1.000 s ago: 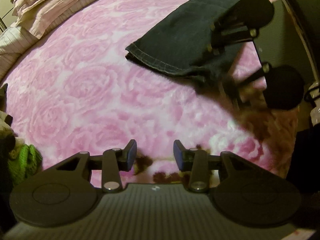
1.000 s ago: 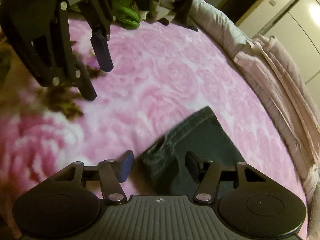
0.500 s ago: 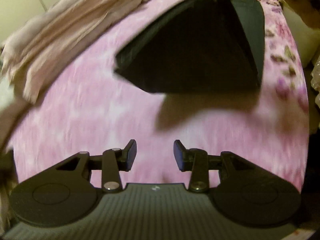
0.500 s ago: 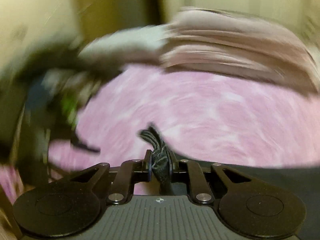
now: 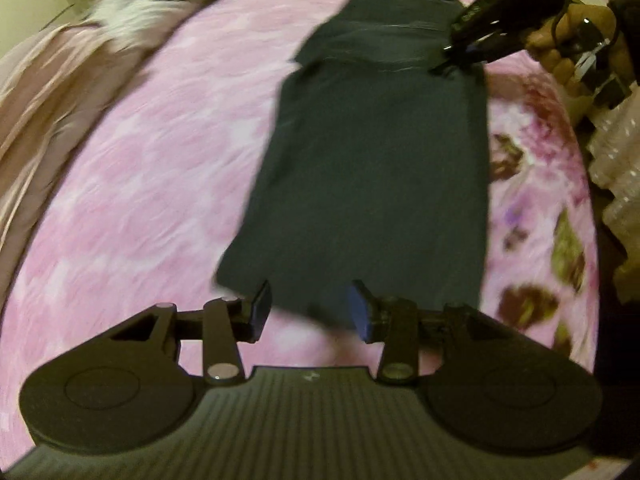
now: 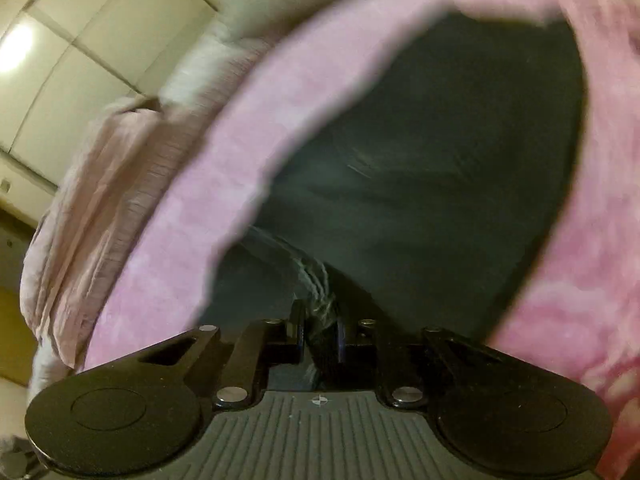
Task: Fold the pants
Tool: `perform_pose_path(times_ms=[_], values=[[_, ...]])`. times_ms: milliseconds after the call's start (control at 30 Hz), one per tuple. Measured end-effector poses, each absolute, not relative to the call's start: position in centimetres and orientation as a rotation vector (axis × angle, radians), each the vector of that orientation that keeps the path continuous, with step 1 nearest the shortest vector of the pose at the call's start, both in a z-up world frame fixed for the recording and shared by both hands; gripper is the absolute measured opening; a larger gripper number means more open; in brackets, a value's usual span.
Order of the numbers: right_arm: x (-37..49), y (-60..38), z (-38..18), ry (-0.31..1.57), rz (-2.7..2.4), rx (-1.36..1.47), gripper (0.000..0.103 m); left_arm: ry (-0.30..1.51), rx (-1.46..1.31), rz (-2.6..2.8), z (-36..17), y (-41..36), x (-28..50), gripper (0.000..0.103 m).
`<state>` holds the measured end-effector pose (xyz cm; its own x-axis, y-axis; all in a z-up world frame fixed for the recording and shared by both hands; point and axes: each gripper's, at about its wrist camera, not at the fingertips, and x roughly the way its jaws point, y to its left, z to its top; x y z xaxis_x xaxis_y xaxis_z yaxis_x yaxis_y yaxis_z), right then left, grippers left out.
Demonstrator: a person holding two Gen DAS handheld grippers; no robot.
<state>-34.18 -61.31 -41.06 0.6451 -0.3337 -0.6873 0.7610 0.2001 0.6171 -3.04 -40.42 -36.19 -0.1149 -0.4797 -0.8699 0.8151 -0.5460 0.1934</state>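
Your left gripper (image 5: pixel 308 310) has its fingers apart with nothing pinched; the near end of the dark pants (image 5: pixel 376 168) sits between them, and they have just spread a little wider. Your right gripper (image 6: pixel 320 328) is clenched tight on a bunched edge of the pants. The pants stretch long toward 12 o'clock across the pink bed (image 5: pixel 140 160). A crumpled blanket (image 5: pixel 52 80) lies far off at 10 o'clock.
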Motion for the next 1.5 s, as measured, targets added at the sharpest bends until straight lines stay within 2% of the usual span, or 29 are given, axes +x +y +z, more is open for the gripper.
perform_pose_path(times_ms=[167, 333, 500, 667, 733, 767, 900, 1033, 1167, 1267, 1400, 1500], values=[[-35.3, -61.9, -41.0, 0.481, -0.736, 1.131, 0.01, 0.392, 1.291, -1.827, -36.3, -43.6, -6.2, 0.039], [-36.7, -61.1, -39.1, 0.557, -0.862, 0.98, 0.025, 0.35, 1.315, -1.843, -36.9, -46.5, -6.4, 0.039], [-35.7, -57.5, -36.2, 0.524, -0.85, 0.816, 0.026, 0.386, 1.294, -1.884, -38.7, -48.7, -4.8, 0.039], [-32.9, -55.0, -40.3, 0.61, -0.799, 0.81, 0.026, 0.481, 1.282, -1.882, -42.0, -49.2, -1.0, 0.04], [-34.3, -53.9, -41.1, 0.578, -0.878, 0.849, 0.019, 0.482, 1.254, -1.912, -42.1, -48.6, 0.8, 0.04], [-34.3, -53.2, -40.6, 0.587, -0.929, 0.842, 0.019, 0.473, 1.257, -1.915, -41.9, -48.2, 1.7, 0.04], [-32.6, -47.2, -37.2, 0.596, -1.061, 0.799, 0.034, 0.418, 1.266, -1.922, -40.3, -46.7, 5.2, 0.04], [-26.4, -40.2, -35.4, 0.664, -0.925, 0.668, 0.051, 0.257, 1.322, -2.022, -38.3, -44.0, 7.1, 0.041], [-19.4, -32.7, -37.0, 0.833, -0.728, 0.377, 0.052, -0.04, 1.44, -2.164, -39.2, -40.5, 7.2, 0.049], [-15.5, -28.0, -39.8, 0.959, -0.631, 0.085, 0.052, -0.286, 1.508, -2.241, -41.2, -38.3, 6.7, 0.049], [-13.0, -25.6, -44.6, 1.117, -0.6, -0.139, 0.052, -0.543, 1.515, -2.298, -43.3, -36.9, 5.9, 0.049], [-13.3, -24.9, -46.2, 1.152, -0.651, -0.264, 0.051, -0.723, 1.49, -2.332, -44.1, -36.8, 5.5, 0.059]])
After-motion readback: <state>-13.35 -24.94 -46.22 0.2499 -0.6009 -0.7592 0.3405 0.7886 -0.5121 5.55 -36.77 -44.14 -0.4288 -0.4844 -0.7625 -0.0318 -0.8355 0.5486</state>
